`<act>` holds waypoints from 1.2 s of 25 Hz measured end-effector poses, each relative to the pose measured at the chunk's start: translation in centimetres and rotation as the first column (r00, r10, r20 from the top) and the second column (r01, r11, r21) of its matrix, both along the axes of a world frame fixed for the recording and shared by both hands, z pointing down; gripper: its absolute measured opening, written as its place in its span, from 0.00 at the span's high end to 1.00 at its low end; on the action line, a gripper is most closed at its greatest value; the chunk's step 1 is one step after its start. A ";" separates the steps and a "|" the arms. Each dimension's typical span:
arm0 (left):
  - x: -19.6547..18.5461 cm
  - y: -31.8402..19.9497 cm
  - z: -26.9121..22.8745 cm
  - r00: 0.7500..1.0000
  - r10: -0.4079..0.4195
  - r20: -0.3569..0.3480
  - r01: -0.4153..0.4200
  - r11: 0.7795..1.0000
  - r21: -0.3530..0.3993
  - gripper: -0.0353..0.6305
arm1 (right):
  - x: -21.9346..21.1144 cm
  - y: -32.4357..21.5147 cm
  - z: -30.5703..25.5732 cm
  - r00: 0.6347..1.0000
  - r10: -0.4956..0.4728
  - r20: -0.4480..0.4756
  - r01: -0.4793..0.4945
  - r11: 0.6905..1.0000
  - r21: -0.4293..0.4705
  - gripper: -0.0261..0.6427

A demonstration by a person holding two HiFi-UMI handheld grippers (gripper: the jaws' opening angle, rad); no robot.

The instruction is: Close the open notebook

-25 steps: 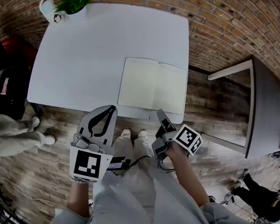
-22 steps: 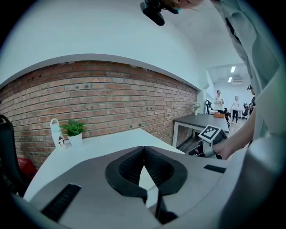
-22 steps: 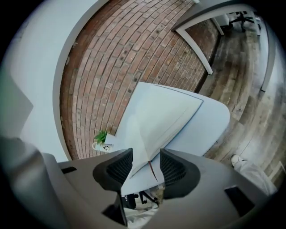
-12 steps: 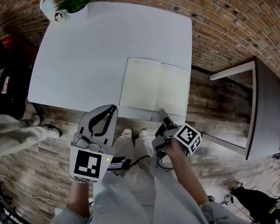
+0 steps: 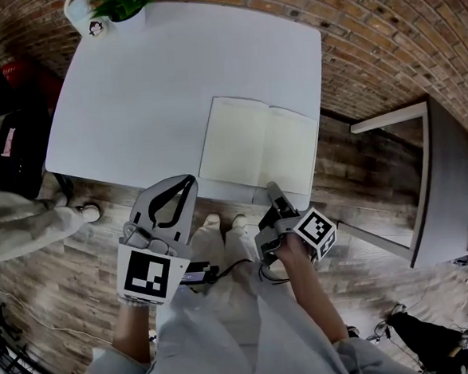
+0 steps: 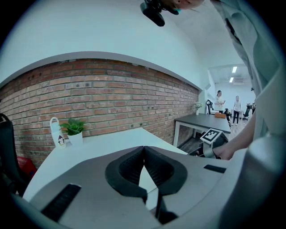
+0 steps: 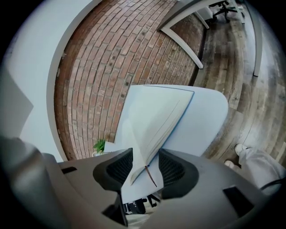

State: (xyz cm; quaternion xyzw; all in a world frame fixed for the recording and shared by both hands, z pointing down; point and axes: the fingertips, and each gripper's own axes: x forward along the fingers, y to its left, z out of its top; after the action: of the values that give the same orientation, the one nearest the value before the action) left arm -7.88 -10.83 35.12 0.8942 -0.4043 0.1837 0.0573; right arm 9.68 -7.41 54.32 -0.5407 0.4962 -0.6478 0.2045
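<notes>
Left hand-held gripper (image 5: 188,180) is held low before the near edge of the bench (image 5: 131,93), to the left of the notebook (image 5: 255,145) and apart from it; in the left gripper view its two jaws (image 6: 143,150) stand fully together, with nothing between them. Right hand-held gripper (image 5: 271,189) is at the near edge of the bench, its tip just beside the near edge of the notebook, about where the spine ends; in the right gripper view the jaws (image 7: 146,154) stand apart, and the near end of the notebook (image 7: 152,116) shows in the gap between them, but the pads do not press on it; a thin dark ribbon (image 7: 150,176) hangs from this end of the book.

The notebook lies open and flat on the near right part of the white bench, with both blank pages up; the fold runs from the far side toward the person. The rest of the bench top is bare up to the far left corner; there a small green plant in a white pot (image 5: 125,6) stands just beside a white bottle (image 5: 82,13); both are well apart from the notebook. A brick wall (image 5: 383,28) is behind the bench; a dark table (image 5: 449,175) stands to the right on the wooden floor (image 5: 361,173).
</notes>
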 end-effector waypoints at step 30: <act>-0.4 0.6 0.4 1.000 -0.010 0.009 0.010 1.000 -0.013 0.92 | 0.6 0.7 0.3 0.995 -0.013 -0.098 0.018 0.998 0.054 0.89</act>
State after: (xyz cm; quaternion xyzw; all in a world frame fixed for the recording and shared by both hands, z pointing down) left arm -8.31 -10.24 35.56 0.8908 -0.4079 0.1901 0.0623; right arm 10.31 -6.67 54.65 -0.5620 0.5274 -0.6084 0.1897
